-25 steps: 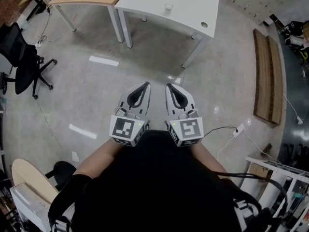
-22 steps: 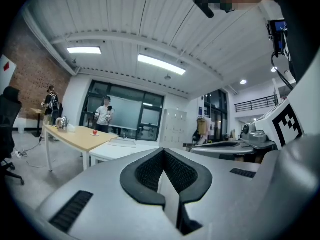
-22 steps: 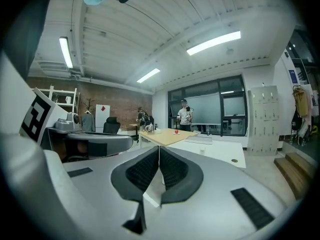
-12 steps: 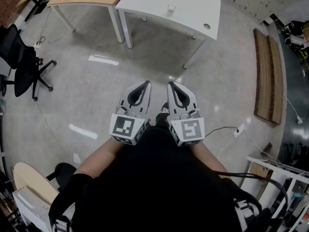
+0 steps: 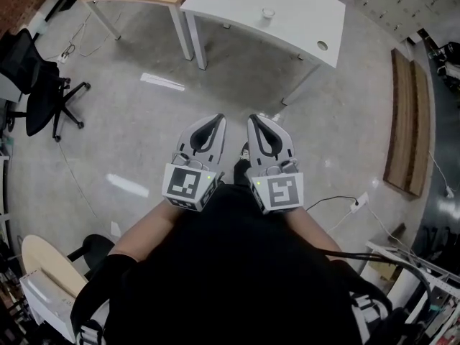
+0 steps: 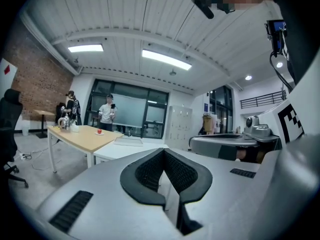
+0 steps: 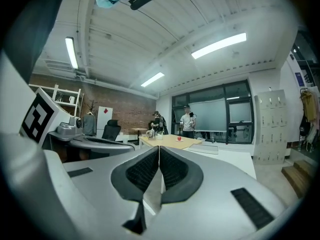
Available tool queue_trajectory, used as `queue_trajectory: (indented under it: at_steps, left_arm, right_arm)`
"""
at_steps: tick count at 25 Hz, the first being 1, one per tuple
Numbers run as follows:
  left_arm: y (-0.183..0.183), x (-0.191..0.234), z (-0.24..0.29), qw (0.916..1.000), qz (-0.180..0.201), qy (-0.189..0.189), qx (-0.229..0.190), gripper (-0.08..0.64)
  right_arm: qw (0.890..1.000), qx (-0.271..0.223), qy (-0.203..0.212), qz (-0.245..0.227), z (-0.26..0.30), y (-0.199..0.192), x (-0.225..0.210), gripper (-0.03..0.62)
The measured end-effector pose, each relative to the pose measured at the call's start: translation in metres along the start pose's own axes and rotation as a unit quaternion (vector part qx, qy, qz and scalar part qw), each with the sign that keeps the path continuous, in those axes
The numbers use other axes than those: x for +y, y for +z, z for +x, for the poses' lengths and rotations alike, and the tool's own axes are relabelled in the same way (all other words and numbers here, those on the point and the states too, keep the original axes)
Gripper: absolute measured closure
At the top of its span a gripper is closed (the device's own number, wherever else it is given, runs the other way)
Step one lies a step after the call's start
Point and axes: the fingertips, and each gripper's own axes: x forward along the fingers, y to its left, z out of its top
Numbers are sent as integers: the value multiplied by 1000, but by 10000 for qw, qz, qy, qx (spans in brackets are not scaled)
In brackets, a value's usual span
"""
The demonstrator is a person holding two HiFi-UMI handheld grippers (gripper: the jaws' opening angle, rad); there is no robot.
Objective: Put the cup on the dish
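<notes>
A small pale cup (image 5: 268,12) stands on the white table (image 5: 302,31) far ahead. On the wooden table (image 6: 75,134) beside it, a red thing sits on a small dish (image 6: 98,132), also seen in the right gripper view as the dish (image 7: 179,139). My left gripper (image 5: 215,119) and right gripper (image 5: 253,119) are held side by side close to my body, over the floor, far from both tables. Both are shut with nothing between the jaws. The left gripper (image 6: 163,151) and right gripper (image 7: 159,148) show their pads meeting in their own views.
A black office chair (image 5: 39,95) stands at the left. Wooden planks (image 5: 410,121) lie along the right, and a cable with a plug strip (image 5: 356,201) is on the floor. A flat grey tray (image 6: 129,140) lies on the white table. Two people (image 6: 106,113) stand far off.
The tables and floor have slid down and right in the head view, so I have moved nearer to the tables. Both grippers stay shut, side by side.
</notes>
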Motion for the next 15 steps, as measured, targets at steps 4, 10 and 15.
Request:
queue_trajectory:
  at_steps: [4,10,15]
  left_arm:
    - [-1,10,33,10000,-57,-27,59,551]
    - [2,14,95,9999,-76,-87,96,551]
    - [13,15,146,9999,-65,-30,102,551]
  right_arm:
    - [9999,115,25,57,27,-5,-24,578]
    - [9999,140,-24,90,59,-9,-77,578]
    - [9994,310,140,32,87,-12,-123,580]
